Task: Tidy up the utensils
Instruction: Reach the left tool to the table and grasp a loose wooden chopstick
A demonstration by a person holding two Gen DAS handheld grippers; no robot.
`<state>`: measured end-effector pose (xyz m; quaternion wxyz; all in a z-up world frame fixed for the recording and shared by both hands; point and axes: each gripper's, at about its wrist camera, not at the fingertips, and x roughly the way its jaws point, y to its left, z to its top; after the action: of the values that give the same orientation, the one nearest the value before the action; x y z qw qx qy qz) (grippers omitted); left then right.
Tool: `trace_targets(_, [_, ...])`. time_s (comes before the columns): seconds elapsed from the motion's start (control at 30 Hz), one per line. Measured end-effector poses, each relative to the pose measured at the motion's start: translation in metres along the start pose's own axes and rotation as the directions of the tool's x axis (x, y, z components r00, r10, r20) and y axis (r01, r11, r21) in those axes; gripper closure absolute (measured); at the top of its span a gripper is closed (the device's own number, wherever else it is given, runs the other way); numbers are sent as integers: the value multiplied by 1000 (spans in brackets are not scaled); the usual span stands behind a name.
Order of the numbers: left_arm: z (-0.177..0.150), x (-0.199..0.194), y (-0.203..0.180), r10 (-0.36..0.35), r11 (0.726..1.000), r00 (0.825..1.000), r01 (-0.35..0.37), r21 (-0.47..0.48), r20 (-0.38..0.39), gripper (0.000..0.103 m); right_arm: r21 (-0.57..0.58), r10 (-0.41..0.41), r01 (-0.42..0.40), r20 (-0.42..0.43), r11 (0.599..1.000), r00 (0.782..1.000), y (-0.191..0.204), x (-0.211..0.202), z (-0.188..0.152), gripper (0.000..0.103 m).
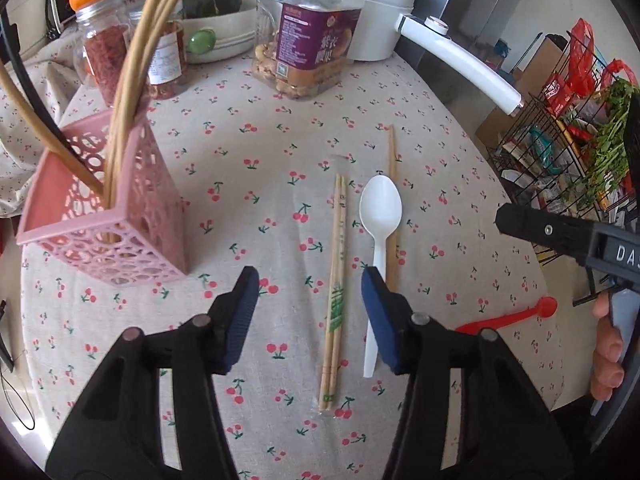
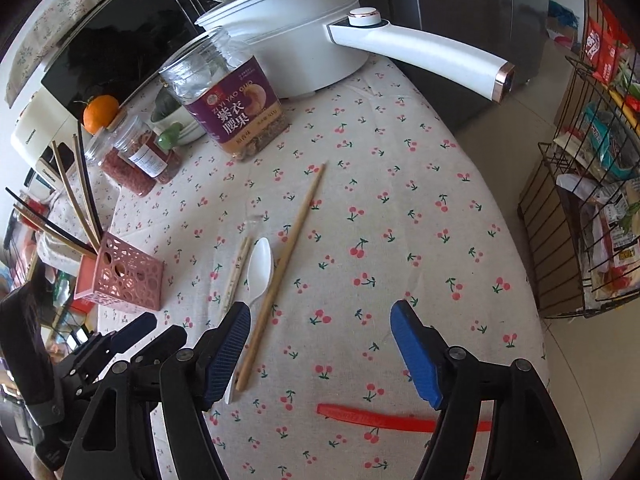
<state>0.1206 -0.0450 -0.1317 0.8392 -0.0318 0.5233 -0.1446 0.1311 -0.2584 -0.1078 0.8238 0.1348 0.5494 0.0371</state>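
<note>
Both hand-held grippers hang over the cherry-print tabletop (image 1: 248, 128), tilted down at the loose utensils, and nothing is held in either.

The left hand-held gripper (image 1: 310, 292) has its jaws apart, bracketing the wrapped chopsticks (image 1: 336, 280), which lie lengthwise between the blue pads without touching them. Just right of those lies the white plastic spoon (image 1: 380, 208), with its handle running under the right pad, and beside it a single bare chopstick (image 1: 392, 200).

The right hand-held gripper (image 2: 320, 336) stands wide open. The red spoon (image 2: 384, 418) lies crosswise on the cloth between its arms, on the near side, not yet touched.

The pink holder (image 1: 120, 224) stands to the left, tipped a little, with several long chopsticks already sticking out of it. Jars and a white pot sit at the far side, out of the way.

I'd judge this as the reach-and-pick step, with each hand lined up on its own piece. Next, the left needs to drop lower and close squarely on the wrapped pair without catching the spoon handle; the flat red spoon will want a low, careful pinch. Then both go to the holder.
</note>
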Motion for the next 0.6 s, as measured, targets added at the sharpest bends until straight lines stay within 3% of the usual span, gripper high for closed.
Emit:
trace_targets(0.2, [11,27,3,-93,992,995,89,-90,-42,75,13,-27,27,-28,1000,999,-11,9,7,29])
trace_targets(0.37, [10,45,1,-135,983,988,125,-131,-70,78,23,-35,36,-45,999,998,-15,17,12,29])
trace_targets(0.53, [11,49,-8,-91,992,994,86,-94,-54,78,32,-32,34,-48,999,998,-16,18,14,29])
trace_targets(0.6, [11,50,-10,-53,996,997,50,-73,-51,89,30,-34,35,-48,999,998,-15,18,14,29])
